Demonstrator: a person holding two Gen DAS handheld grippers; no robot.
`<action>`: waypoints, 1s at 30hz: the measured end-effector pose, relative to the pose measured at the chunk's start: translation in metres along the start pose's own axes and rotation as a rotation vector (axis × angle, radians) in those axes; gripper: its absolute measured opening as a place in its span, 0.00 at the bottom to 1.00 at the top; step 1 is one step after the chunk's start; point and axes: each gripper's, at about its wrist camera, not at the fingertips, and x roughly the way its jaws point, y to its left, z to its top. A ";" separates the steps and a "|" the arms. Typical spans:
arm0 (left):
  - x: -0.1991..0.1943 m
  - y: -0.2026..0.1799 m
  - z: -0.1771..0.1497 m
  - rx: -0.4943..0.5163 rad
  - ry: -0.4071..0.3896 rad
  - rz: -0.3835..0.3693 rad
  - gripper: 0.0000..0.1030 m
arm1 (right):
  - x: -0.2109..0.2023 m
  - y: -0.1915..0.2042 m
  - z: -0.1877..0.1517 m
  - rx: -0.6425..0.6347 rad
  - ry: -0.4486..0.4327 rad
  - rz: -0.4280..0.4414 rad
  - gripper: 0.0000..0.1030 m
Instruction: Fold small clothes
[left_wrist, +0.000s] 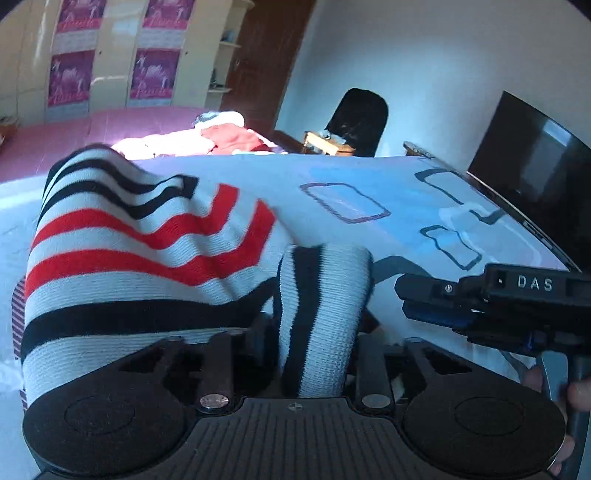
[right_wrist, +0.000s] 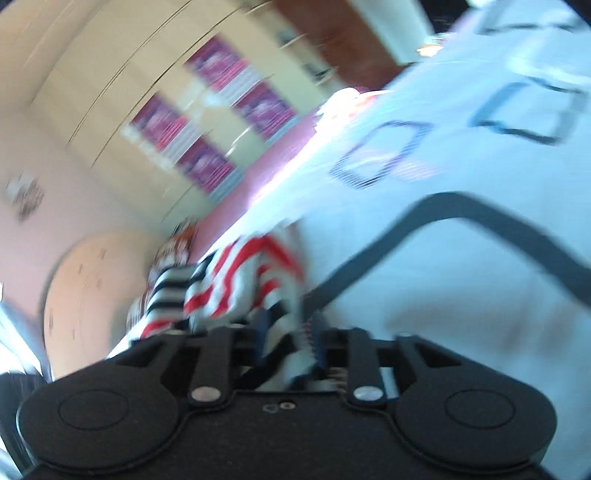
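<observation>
Here, one bed sheet (left_wrist: 369, 173), pale with outlined rectangles, is spread below. One striped garment (left_wrist: 140, 236) is lifted above its near edge, pinched at separate spots by two grippers: the left gripper (left_wrist: 314, 325) and the right gripper (right_wrist: 295, 354), each clamped on cloth.

Striped garment (left_wrist: 147, 236): ribbed knit cloth, matt, white with red and black bands. Bedsheet (left_wrist: 369, 177): smooth thin cloth, pale blue, printed outlines. Left gripper (left_wrist: 317, 332): matt black plastic body, ribbed centre panel, shiny metal pivot pins. Right gripper (right_wrist: 295, 347): same matt black plastic, metal pins; blurred. TV screen (left_wrist: 535, 166) at the bed's far right edge: glossy black. Wardrobe (left_wrist: 118, 55): glossy cream panels.
</observation>
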 end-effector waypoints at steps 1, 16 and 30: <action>-0.014 0.000 0.003 -0.032 -0.022 -0.059 0.67 | -0.008 -0.007 0.003 0.026 -0.012 0.008 0.45; -0.118 0.132 -0.050 -0.400 -0.152 0.245 0.69 | 0.023 0.037 -0.021 0.092 0.195 0.216 0.74; -0.051 0.156 -0.021 -0.464 -0.124 0.259 0.69 | 0.056 0.069 -0.018 -0.147 0.149 0.125 0.22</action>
